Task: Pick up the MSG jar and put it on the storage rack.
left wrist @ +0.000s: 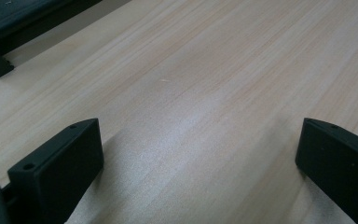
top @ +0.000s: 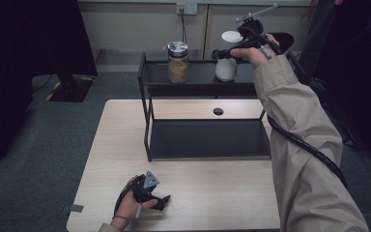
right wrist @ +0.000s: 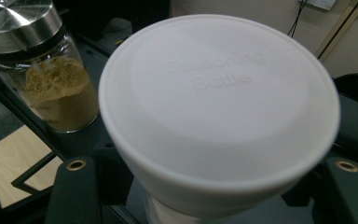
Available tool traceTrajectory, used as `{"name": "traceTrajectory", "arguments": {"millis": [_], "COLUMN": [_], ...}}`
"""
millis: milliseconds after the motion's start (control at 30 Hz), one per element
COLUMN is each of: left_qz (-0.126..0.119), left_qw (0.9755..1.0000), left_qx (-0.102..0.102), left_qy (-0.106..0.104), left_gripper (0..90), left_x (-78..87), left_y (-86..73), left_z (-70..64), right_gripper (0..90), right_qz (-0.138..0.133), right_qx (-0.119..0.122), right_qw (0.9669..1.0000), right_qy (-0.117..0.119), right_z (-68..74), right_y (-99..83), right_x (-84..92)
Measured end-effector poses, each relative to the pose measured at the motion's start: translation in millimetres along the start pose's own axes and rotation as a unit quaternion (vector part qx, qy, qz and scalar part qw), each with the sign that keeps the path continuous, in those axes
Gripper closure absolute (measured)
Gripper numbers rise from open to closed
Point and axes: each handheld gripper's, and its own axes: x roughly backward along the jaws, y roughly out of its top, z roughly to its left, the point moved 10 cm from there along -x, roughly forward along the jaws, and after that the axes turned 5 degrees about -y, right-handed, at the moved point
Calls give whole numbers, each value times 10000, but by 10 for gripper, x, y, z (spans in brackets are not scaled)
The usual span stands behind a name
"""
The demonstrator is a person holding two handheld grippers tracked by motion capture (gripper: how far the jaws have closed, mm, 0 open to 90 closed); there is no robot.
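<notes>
Two jars: a white seasoning bottle (top: 226,65) and a glass jar (top: 178,62) stand on the top tier of the black rack (top: 147,125), the bottle toward its right end, the jar toward its left end, well apart.
Seasoning bottle: white, with a wide flat white lid; in the right gripper view the lid carries raised lettering and sits between the two black jaws.
Glass jar: clear, with a metal lid, holding a tan powder; in the right gripper view it stands to the upper left of the bottle (right wrist: 219,107), near it but not touching.
Right gripper (top: 224,53): reaches over the rack's top tier at its right end, jaws clamped on the seasoning bottle just under the lid.
Left gripper (top: 160,201): rests low over the worktop (top: 212,193) near its front left corner, jaws standing wide apart with bare wood between them.
Rack: two dark tiers on a black frame, set across the far half of the worktop; the lower tier is bare.
Worktop: pale wood grain, with a round dark cable hole near its far edge behind the rack.
Room: grey carpet floor around the worktop, a pale wall behind with a socket and a cable hanging from it, and dark curtains at both sides.
</notes>
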Motion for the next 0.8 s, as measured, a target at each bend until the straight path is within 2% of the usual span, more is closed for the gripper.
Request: {"name": "traceTrajectory", "arguments": {"millis": [300, 567, 667, 767, 800], "left_qz": [2, 1, 0, 2, 2], "left_qw": [10000, 10000, 10000, 10000, 10000], "left_qx": [-1, 3, 9, 10, 10], "left_qy": [-1, 6, 9, 13, 13], "left_gripper": [0, 0, 0, 0, 0], "left_x": [0, 1, 3, 4, 4], "left_y": [0, -2, -4, -4, -4], "left_z": [0, -2, -4, -5, -5], "right_gripper": [347, 342, 303, 212, 212], "right_qz": [-42, -140, -220, -243, -243], "right_qx": [-79, -38, -44, -18, -18], "right_qw": [10000, 9999, 9997, 9997, 9997], "right_qy": [35, 36, 17, -59, -59], "right_z": [-25, -22, -24, -20, -20], "right_y": [-19, -47, -57, -68, -68], "right_x": [-18, -22, -6, 29, 29]}}
